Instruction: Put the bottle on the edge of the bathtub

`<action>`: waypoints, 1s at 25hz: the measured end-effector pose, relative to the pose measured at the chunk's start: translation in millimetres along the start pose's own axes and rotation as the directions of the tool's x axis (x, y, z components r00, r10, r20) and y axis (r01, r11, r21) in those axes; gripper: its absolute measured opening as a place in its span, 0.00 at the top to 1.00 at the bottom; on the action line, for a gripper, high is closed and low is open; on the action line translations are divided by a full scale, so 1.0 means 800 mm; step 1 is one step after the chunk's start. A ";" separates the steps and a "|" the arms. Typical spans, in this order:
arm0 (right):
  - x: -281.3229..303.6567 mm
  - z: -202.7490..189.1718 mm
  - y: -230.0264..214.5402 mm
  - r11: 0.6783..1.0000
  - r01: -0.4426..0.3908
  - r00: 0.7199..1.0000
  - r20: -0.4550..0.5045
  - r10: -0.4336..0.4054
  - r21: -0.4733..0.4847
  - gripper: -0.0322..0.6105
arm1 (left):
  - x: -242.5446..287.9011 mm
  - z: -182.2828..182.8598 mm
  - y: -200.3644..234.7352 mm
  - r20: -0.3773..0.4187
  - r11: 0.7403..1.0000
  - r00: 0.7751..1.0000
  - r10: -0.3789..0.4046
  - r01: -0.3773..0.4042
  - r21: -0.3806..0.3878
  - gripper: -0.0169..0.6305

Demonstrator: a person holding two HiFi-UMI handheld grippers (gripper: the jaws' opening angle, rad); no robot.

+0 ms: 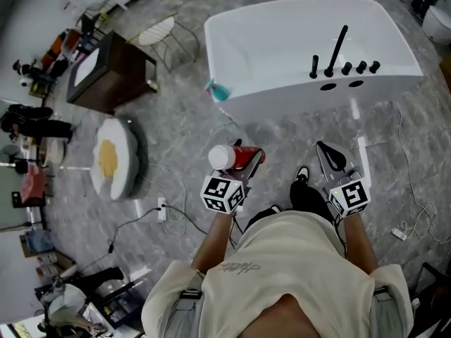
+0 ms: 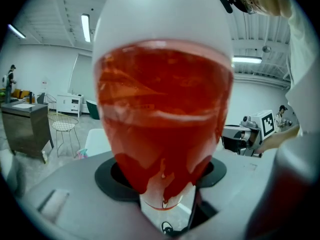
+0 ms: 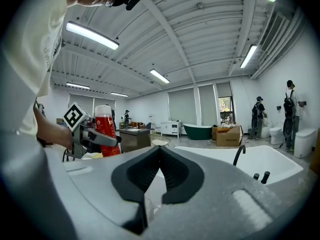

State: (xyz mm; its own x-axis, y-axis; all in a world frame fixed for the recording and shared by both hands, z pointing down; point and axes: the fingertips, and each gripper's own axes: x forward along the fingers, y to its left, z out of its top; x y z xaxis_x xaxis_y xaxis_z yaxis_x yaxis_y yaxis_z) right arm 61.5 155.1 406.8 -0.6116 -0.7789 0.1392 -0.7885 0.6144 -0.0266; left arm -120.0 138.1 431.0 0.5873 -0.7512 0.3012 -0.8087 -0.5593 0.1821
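A red bottle [image 1: 238, 158] with a white cap lies tilted between the jaws of my left gripper [image 1: 248, 162], which is shut on it, above the grey floor in front of the white bathtub [image 1: 394, 65]. In the left gripper view the bottle [image 2: 162, 114] fills the picture, with the left gripper [image 2: 163, 176] clamped round its lower part. My right gripper [image 1: 331, 155] hangs to the right with its jaws shut on nothing. In the right gripper view my right gripper [image 3: 159, 149] points toward the bathtub [image 3: 220, 156], and the bottle [image 3: 104, 134] shows at the left.
A black faucet [image 1: 337, 51] and knobs stand on the tub's near rim. A teal object [image 1: 218, 90] lies at the tub's left corner. A dark cabinet [image 1: 106, 72], a wire chair [image 1: 158, 34], an egg-shaped cushion [image 1: 113, 160] and floor cables [image 1: 161, 208] are to the left. People [image 3: 290, 109] stand far right.
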 end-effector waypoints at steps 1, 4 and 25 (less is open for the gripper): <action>0.007 0.002 -0.017 1.000 -0.003 1.000 0.007 0.003 -0.002 0.95 | 0.015 0.009 0.002 0.006 1.000 1.000 0.006 -0.006 -0.002 0.52; 0.024 0.006 -0.066 1.000 -0.006 1.000 0.016 0.007 -0.006 0.95 | 0.058 0.038 0.005 0.026 1.000 0.999 0.019 -0.019 -0.002 0.52; 0.128 -0.019 -0.142 0.990 -0.108 0.990 -0.080 0.116 0.087 0.95 | 0.135 0.052 0.074 -0.031 0.992 0.992 0.120 -0.121 -0.044 0.51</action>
State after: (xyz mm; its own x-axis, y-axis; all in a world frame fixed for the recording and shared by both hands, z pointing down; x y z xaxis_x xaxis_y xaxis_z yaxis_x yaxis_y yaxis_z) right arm 89.0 7.4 439.1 -0.6914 -0.6900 0.2141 -0.7202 0.6820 -0.1277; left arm -102.9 9.3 435.2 0.4846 -0.8019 0.3494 -0.8747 -0.4480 0.1851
